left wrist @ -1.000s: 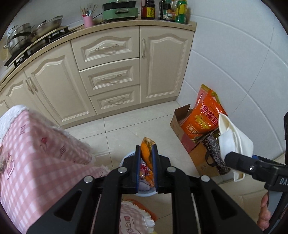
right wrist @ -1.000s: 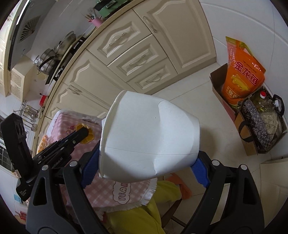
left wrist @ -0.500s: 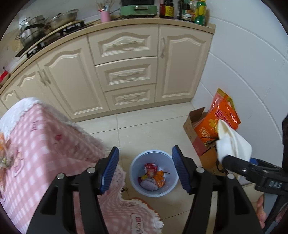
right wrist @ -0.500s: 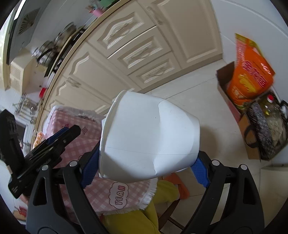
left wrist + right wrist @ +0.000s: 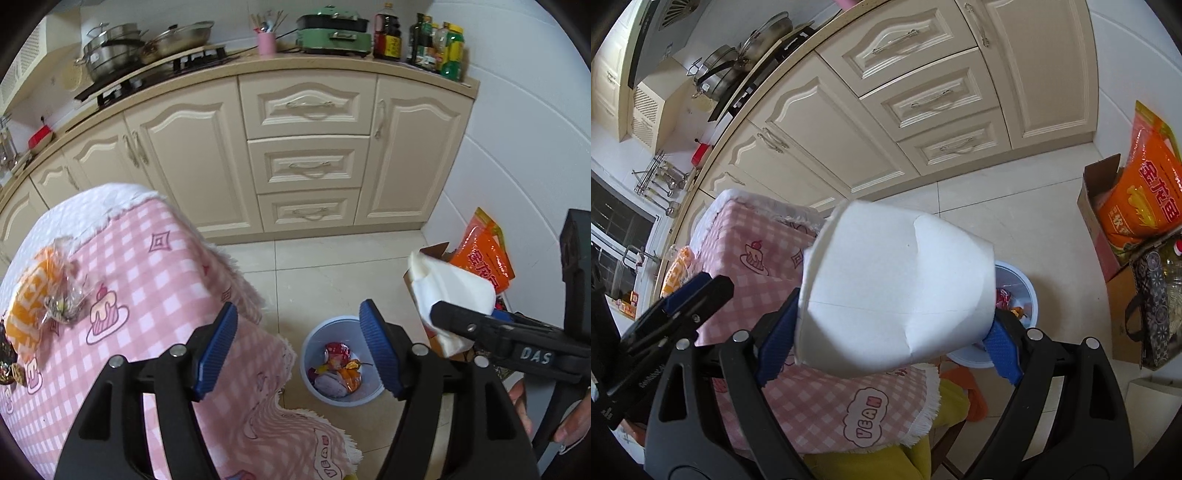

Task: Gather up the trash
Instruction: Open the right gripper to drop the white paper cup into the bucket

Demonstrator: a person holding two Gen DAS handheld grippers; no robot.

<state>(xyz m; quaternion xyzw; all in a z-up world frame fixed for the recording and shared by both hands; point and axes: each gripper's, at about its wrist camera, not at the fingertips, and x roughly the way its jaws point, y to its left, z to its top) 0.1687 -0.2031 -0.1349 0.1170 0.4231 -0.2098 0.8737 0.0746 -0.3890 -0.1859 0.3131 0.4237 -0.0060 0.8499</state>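
Left of the left gripper point(image 5: 298, 345), on the pink checked tablecloth point(image 5: 155, 266): an orange wrapper point(image 5: 27, 306) with a crinkled clear wrapper point(image 5: 66, 291) lying over it, near the table's far left edge, well apart from the blue pads. Left gripper jaws have just been opening and stand wide, nothing between them. Seen through the gap, lower down on the tiled floor: the pale blue trash bin point(image 5: 341, 397), just off the tablecloth's fringed edge, holding a red packet, an orange wrapper and other scraps. Right of the left gripper: the right gripper point(image 5: 465, 328) pinching a squashed white paper cup point(image 5: 448, 291), a hand point(image 5: 535, 417) on its handle at the frame's right edge. Behind the cup, against the white wall, a cardboard box point(image 5: 436, 249) with an orange bag point(image 5: 487, 254)

Right wrist view: right gripper point(image 5: 890, 341) clamped on the white paper cup point(image 5: 894, 291), sides dented in between the blue pads. The left gripper point(image 5: 690, 295) sits to its left over the tablecloth point(image 5: 812, 398). The bin point(image 5: 1028, 288) is partly hidden behind the cup's right side. Further right the cardboard box point(image 5: 1091, 206), orange bag point(image 5: 1145, 188) and a dark patterned bag point(image 5: 1156, 288)
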